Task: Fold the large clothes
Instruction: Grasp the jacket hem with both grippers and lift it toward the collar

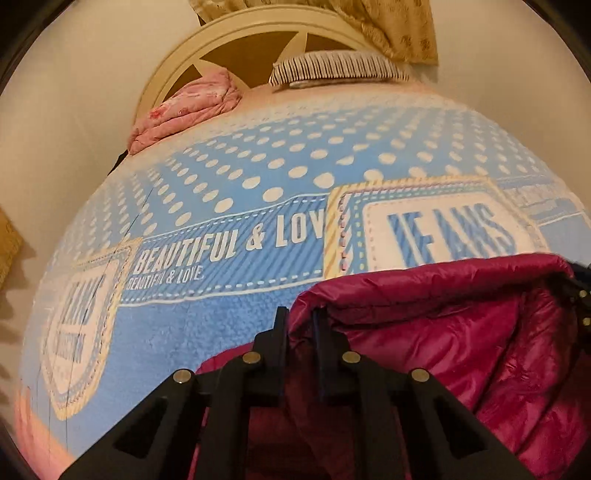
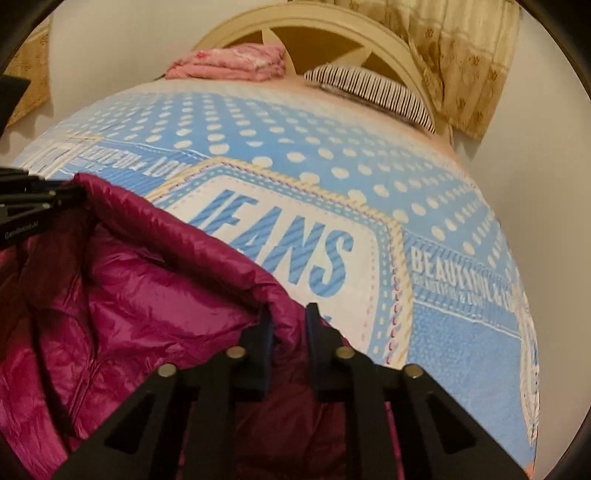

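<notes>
A magenta puffer jacket [image 1: 461,332] lies on a bed covered by a blue blanket [image 1: 229,177] printed with white dots and the words "JEANS" and "BEAUTIFUL & LOVE". Both grippers have hold of the jacket's far edge, which is raised off the blanket and stretched between them. In the left wrist view the left gripper [image 1: 301,319] has its two black fingers drawn close together with a fold of the shiny fabric pinched between them, and the rest of the jacket spreads away to the right and below. At the right edge of that same view the other tool shows as a dark shape meeting the jacket's corner. In the right wrist view the right gripper [image 2: 289,317] is likewise nearly closed on the fabric rim, with the quilted body of the jacket [image 2: 129,295] sagging to the left and toward the camera (its lining side seems to face up, though I cannot be sure). The left gripper [image 2: 70,194] appears there at the left margin, clamped on the opposite corner. At the head of the bed a folded pink quilt [image 2: 236,62] sits beside a striped pillow [image 2: 376,88], both against a cream headboard [image 2: 321,22]. A patterned beige curtain [image 2: 461,55] hangs to the right of it.
</notes>
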A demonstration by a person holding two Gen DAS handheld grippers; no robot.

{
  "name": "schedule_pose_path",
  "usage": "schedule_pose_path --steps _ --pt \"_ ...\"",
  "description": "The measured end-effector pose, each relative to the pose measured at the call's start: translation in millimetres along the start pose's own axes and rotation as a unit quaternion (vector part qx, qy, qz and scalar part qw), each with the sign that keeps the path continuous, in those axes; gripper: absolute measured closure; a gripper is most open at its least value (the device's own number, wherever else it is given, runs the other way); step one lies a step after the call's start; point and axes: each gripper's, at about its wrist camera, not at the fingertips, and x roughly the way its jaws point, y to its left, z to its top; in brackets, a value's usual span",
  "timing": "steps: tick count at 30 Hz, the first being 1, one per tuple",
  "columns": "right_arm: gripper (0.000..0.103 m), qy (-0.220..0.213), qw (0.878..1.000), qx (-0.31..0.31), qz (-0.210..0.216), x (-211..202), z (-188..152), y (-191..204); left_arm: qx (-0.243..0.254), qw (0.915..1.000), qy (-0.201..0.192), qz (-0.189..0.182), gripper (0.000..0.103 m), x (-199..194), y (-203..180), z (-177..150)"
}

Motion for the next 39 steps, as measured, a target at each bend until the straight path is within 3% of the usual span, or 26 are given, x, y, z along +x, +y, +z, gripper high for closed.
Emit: schedule_pose_path --steps 6,12,19,22,23,24,26,28,32,36,39 --pt "0.092 -0.010 1.000 -0.018 -0.008 -14.2 -17.5 4.6 0.008 0.9998 -0.007 -0.015 0.093 -17.2 2.8 -30.1" --pt "0.093 -0.002 0.999 -0.028 -0.017 -11.9 -37.8 9.3 0.007 0.9997 0.021 -0.014 0.093 2.8 -1.0 -72.0" --pt "0.093 0.007 0.998 -0.045 -0.033 2.4 -62.2 17.4 0.000 0.9997 0.002 -0.024 0.092 -23.6 -2.1 -75.7" --pt "0.093 0.006 0.999 -0.040 -0.036 5.0 -64.9 15.4 -0.009 0.9991 -0.027 -0.031 0.078 -53.2 0.9 -73.2" --pt "0.093 0.005 0.999 -0.039 -0.036 5.8 -66.6 15.5 -0.017 0.9983 -0.044 -0.034 0.062 -64.4 4.0 -71.0" --pt "0.093 0.003 0.999 -0.040 -0.036 5.8 -68.0 16.2 -0.025 0.9976 -0.056 -0.031 0.038 -71.3 6.0 -68.3" --pt "0.093 -0.001 0.999 -0.040 -0.036 6.0 -69.9 16.4 -0.054 0.9943 -0.089 -0.022 0.020 -84.5 12.3 -59.6" --pt "0.093 -0.002 0.999 -0.038 -0.034 7.1 -70.2 15.6 -0.071 0.9912 -0.107 -0.033 0.020 -85.7 11.8 -48.1" --pt "0.093 -0.005 0.999 -0.037 -0.032 7.5 -70.6 16.1 -0.072 0.9955 -0.055 -0.027 0.020 -36.2 -9.4 -29.5" --pt "0.093 -0.005 0.999 -0.038 -0.028 5.4 -71.1 14.6 -0.062 0.9979 0.012 -0.017 0.020 15.0 -27.4 -44.4" --pt "0.091 -0.010 1.000 -0.025 -0.008 -5.4 -72.0 6.0 -0.062 0.9978 0.013 -0.021 0.020 19.1 -29.7 -54.7"
